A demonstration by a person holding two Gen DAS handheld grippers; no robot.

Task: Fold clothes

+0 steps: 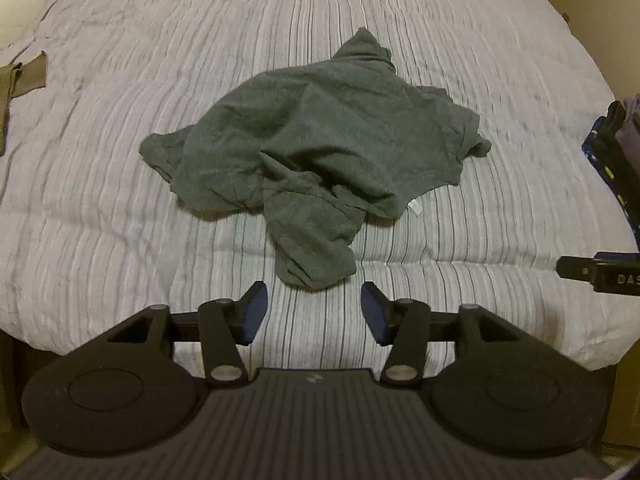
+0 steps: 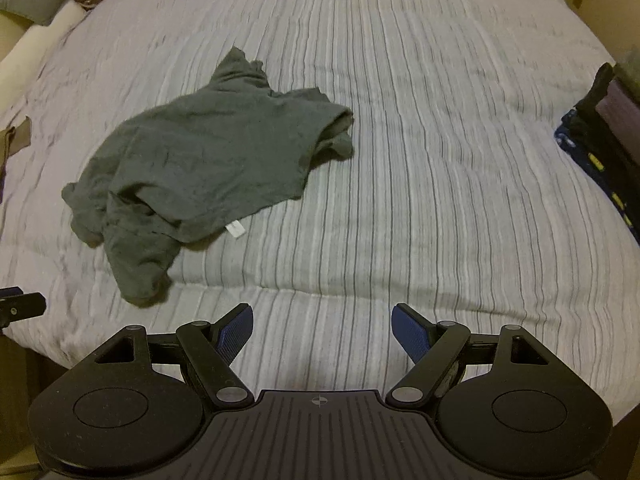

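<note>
A crumpled dark grey T-shirt (image 1: 320,148) lies in a heap on the striped bedspread (image 1: 160,60), with a white label showing at its near right hem. It also shows in the right wrist view (image 2: 200,160), left of centre. My left gripper (image 1: 314,300) is open and empty, just short of the shirt's nearest fold. My right gripper (image 2: 322,320) is open and empty, over bare bedspread (image 2: 440,160) to the right of the shirt. The right gripper's tip (image 1: 600,274) shows at the right edge of the left wrist view.
A stack of dark folded clothes (image 1: 616,148) sits at the bed's right edge, also in the right wrist view (image 2: 600,132). A brown garment (image 1: 16,80) lies at the left edge. Pillows (image 2: 36,40) are at the far left.
</note>
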